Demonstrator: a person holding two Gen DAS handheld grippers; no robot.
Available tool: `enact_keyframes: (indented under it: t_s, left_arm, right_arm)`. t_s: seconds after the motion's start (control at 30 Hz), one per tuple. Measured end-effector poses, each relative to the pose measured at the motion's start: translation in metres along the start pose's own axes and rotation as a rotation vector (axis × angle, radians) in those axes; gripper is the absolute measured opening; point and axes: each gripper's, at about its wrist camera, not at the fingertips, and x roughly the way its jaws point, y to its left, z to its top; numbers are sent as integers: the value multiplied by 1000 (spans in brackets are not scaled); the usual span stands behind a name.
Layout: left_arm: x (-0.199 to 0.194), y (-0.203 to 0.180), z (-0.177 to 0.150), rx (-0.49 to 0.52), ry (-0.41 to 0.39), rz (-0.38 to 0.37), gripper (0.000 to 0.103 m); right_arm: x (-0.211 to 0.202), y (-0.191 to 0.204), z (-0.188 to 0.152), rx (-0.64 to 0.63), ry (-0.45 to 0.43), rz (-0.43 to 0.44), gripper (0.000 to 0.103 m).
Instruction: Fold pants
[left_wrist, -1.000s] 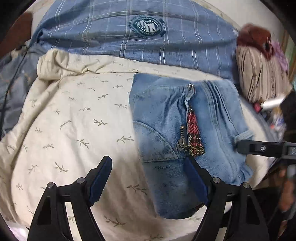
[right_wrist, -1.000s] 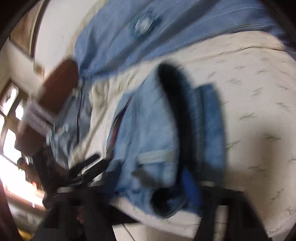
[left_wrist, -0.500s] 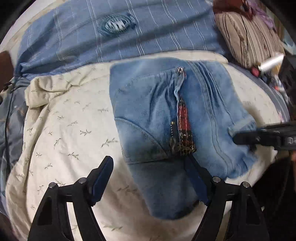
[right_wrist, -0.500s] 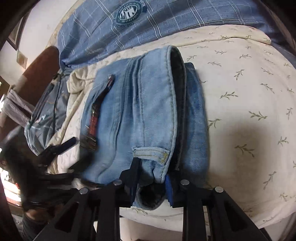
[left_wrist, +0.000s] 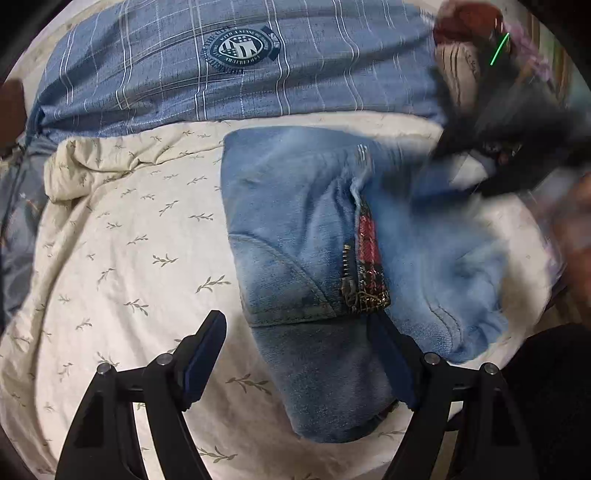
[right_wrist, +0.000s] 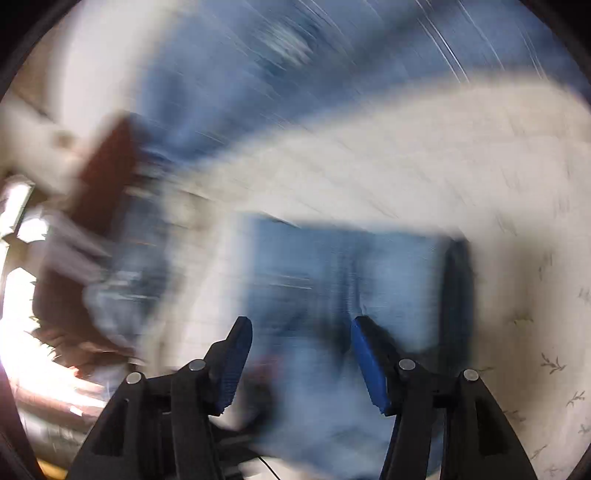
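Note:
The folded light-blue denim pants (left_wrist: 295, 236) lie on a cream leaf-print sheet (left_wrist: 122, 258), fly zipper and red plaid lining facing up. My left gripper (left_wrist: 299, 354) is open and low over the near edge of the pants; its right finger rests against the denim. My right gripper (right_wrist: 301, 358) is open above the pants (right_wrist: 332, 273), in a heavily motion-blurred view. In the left wrist view it shows as a dark blur (left_wrist: 509, 122) over the far right of the pants.
A blue plaid blanket with a round crest (left_wrist: 240, 48) lies beyond the pants. A striped cushion with a red-brown item (left_wrist: 461, 55) sits at the far right. A grey-blue garment (left_wrist: 18, 206) lies at the left edge.
My right gripper has opened, let go of the pants' edge and swung up and away fast. The left gripper stayed open and shifted slightly.

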Motion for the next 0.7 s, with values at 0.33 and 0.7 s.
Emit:
enact_keyframes:
  t_s: [0.33, 0.7]
  left_arm:
    - [20, 109, 44, -496, -21, -342, 80]
    - [70, 76, 100, -411, 72, -364, 27]
  right_arm:
    - [10, -14, 1, 26, -4, 23, 37]
    - [7, -23, -5, -7, -2, 90, 37]
